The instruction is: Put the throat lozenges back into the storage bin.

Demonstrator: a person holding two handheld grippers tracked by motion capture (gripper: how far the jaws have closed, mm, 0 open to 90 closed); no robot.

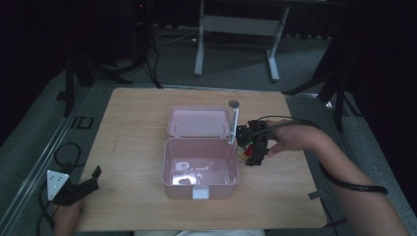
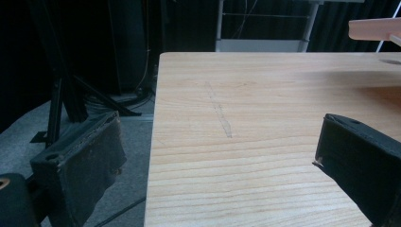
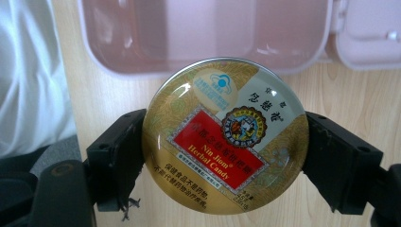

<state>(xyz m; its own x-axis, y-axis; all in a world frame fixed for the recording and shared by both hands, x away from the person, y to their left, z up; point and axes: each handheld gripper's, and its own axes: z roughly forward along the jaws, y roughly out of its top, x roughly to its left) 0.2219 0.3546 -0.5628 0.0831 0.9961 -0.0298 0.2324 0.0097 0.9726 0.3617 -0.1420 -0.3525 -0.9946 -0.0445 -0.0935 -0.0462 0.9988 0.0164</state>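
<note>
**A:** Candy tin (image 3: 226, 137), round and shallow, sits clamped between the two jaws of the right gripper (image 3: 226, 146), which press on opposite edges of its rim. How do you reckon it handles?

**B:** Stiff and light, I'd judge. It looks like thin metal with a glossy printed lid, so probably slippery on the face. The rim is the sensible place to hold, across the widest part, as it is now; off-centre it could squirt out sideways.

**A:** Any writing?

**B:** The red panel reads "Nin Jiom Herbal Candy", with Chinese characters above and below that are too small for me to read. There is a round emblem beside it and a pale sticker higher up.

**A:** And where is it?

**B:** In the high view the right gripper (image 1: 252, 147) holds it just beside the right wall of the open pink plastic box (image 1: 200, 169), over the wooden table (image 1: 133, 118). I cannot tell whether the tin touches the tabletop.

**A:** The other hand?

**B:** The left gripper (image 2: 217, 165) is spread wide with nothing between its jaws, at the table's near left corner, well apart from the box.
</note>
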